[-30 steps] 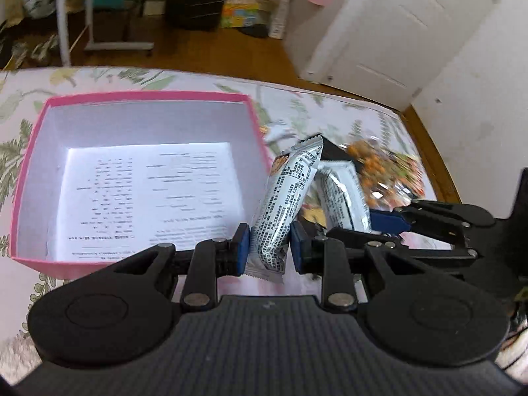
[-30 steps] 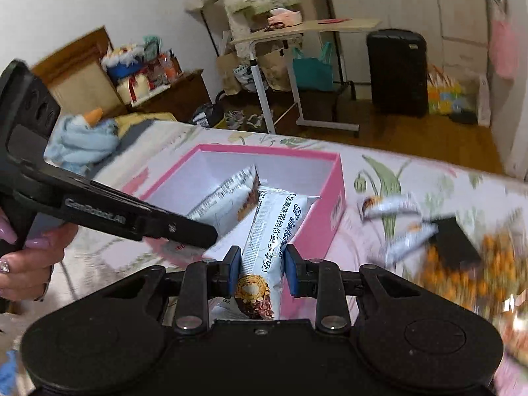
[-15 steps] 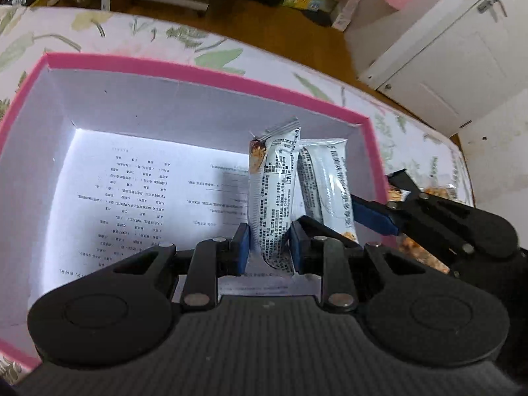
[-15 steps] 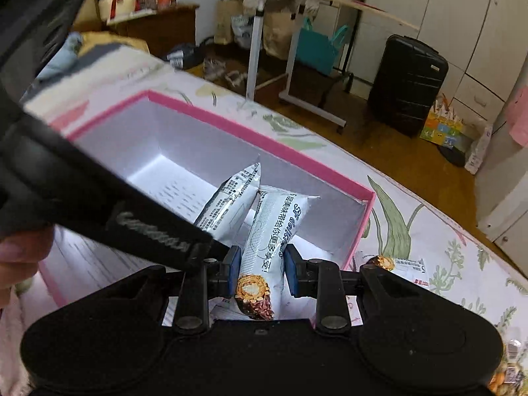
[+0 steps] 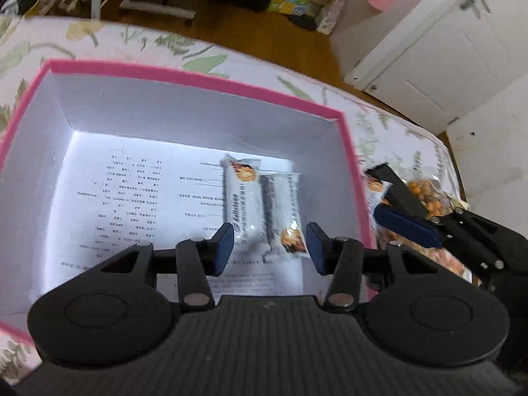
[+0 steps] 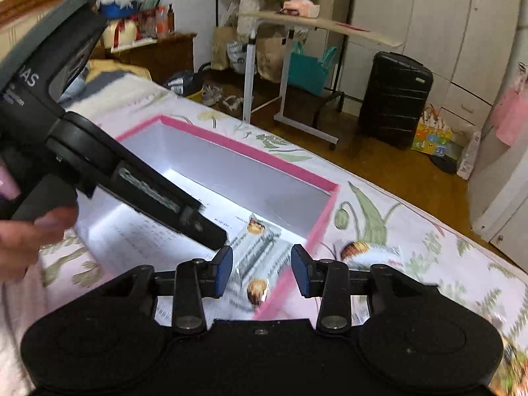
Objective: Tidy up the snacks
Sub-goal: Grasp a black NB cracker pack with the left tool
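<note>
A pink box with a white printed sheet on its floor lies on the floral bedspread; it also shows in the right wrist view. Two silver snack bars lie side by side on the box floor near its right wall; they also show in the right wrist view. My left gripper is open and empty above them. My right gripper is open and empty over the box's right wall. The right gripper's fingers show just outside the box in the left wrist view.
A loose snack bar lies on the bedspread right of the box. A bag of orange snacks lies beyond the box's right wall. The other gripper's body and a hand cross the left of the right wrist view.
Both grippers have opened and let go of their snack bars, which now lie flat in the box. Both grippers have drawn back a little.
</note>
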Demonstrator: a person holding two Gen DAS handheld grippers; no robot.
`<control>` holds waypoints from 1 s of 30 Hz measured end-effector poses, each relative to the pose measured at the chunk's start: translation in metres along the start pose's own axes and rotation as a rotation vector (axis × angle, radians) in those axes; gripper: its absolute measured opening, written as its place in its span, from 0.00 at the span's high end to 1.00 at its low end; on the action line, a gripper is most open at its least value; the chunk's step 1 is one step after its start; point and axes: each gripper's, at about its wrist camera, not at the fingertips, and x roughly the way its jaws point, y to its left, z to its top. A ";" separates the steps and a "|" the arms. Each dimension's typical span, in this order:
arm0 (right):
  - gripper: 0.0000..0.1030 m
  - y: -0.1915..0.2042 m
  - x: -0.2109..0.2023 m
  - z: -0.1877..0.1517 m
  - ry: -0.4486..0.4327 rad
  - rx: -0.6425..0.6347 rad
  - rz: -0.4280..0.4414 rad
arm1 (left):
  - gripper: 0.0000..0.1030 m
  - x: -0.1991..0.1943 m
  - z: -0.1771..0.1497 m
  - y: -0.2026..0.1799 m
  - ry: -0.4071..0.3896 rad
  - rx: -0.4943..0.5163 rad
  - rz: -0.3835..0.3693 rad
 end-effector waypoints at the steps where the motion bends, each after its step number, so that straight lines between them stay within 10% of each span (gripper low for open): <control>1: 0.56 -0.003 -0.012 -0.004 -0.008 0.013 0.004 | 0.54 -0.007 -0.002 -0.004 -0.006 0.019 0.000; 17: 0.50 -0.058 -0.086 -0.102 0.028 0.329 0.046 | 0.54 -0.076 -0.085 -0.099 -0.049 0.285 -0.091; 30: 0.40 -0.080 -0.034 -0.163 0.149 0.466 0.086 | 0.57 0.027 -0.121 -0.142 0.090 0.296 -0.084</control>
